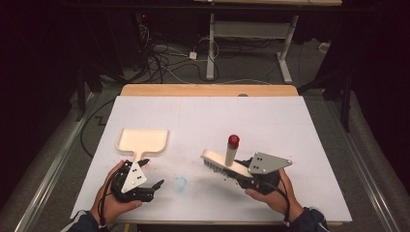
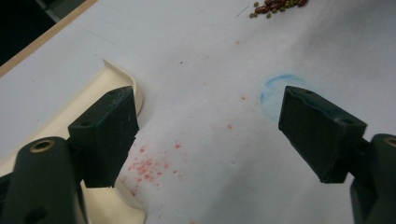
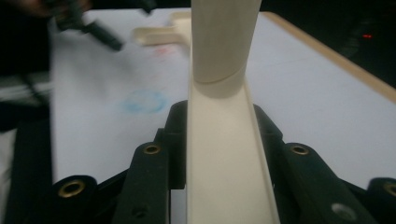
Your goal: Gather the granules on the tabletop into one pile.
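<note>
High view: white-covered table (image 1: 212, 121) with a wooden far edge, lit against a dark room. Cream dustpan (image 1: 143, 140) lying flat at left, handle pointing toward the near edge. Cream brush (image 1: 227, 164) at right, raised over the table with dark bristles underneath and an upright cylindrical post capped in red. Faint blue circle (image 1: 179, 183) drawn on the table between the two hands, red specks near the dustpan handle.

Right gripper (image 1: 249, 175), held in the person's right hand, pinching the brush by its flat handle. Right gripper view: both black jaws pressed against the sides of the cream brush handle (image 3: 224, 158), post rising straight ahead, blue circle (image 3: 144, 101) on the table at left.

Left gripper (image 1: 145, 176), held in the person's left hand, lying low at the near left, just beside the end of the dustpan handle. Left gripper view: jaws spread wide with nothing between them but table, left jaw over the dustpan's curved handle edge (image 2: 119, 77), whether touching cannot be told. Small heap of dark red and green beans (image 2: 275, 6) at the top, well apart.
</note>
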`<state>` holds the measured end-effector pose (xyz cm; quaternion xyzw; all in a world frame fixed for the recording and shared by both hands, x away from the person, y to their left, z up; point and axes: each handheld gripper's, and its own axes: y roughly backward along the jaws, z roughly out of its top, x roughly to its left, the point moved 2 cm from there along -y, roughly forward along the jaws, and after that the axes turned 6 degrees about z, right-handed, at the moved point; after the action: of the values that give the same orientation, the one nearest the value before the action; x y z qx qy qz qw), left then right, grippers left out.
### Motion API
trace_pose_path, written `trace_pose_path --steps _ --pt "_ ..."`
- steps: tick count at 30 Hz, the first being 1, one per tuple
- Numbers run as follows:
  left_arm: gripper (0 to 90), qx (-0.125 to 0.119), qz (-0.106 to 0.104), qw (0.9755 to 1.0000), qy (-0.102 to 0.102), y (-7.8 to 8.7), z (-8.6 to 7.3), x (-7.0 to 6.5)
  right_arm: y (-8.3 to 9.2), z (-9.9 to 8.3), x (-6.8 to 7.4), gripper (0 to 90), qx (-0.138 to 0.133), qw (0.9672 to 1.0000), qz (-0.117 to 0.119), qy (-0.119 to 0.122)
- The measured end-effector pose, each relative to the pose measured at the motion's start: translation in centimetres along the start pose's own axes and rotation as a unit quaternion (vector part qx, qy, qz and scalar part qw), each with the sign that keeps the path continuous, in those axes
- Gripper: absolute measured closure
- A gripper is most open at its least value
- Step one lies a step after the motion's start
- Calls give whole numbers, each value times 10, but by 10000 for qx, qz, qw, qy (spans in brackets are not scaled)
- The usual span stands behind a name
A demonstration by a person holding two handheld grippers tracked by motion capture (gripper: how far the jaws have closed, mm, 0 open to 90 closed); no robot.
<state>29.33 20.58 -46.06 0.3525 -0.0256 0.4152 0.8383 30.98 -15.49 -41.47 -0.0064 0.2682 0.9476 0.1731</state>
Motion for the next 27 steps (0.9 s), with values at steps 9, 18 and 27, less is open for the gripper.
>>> trace_pose_path --steps 9,18,27 --pt "194 5 10 10000 37 -1 0 1 -6 -33 -2 677 199 9899 1370 295" --pt "194 36 -28 10000 48 -2 -1 1 -25 -38 -40 677 80 9890 1470 121" --pt "194 47 -68 10000 37 -4 -1 0 -33 -30 -60 678 -19 9932 1164 6"
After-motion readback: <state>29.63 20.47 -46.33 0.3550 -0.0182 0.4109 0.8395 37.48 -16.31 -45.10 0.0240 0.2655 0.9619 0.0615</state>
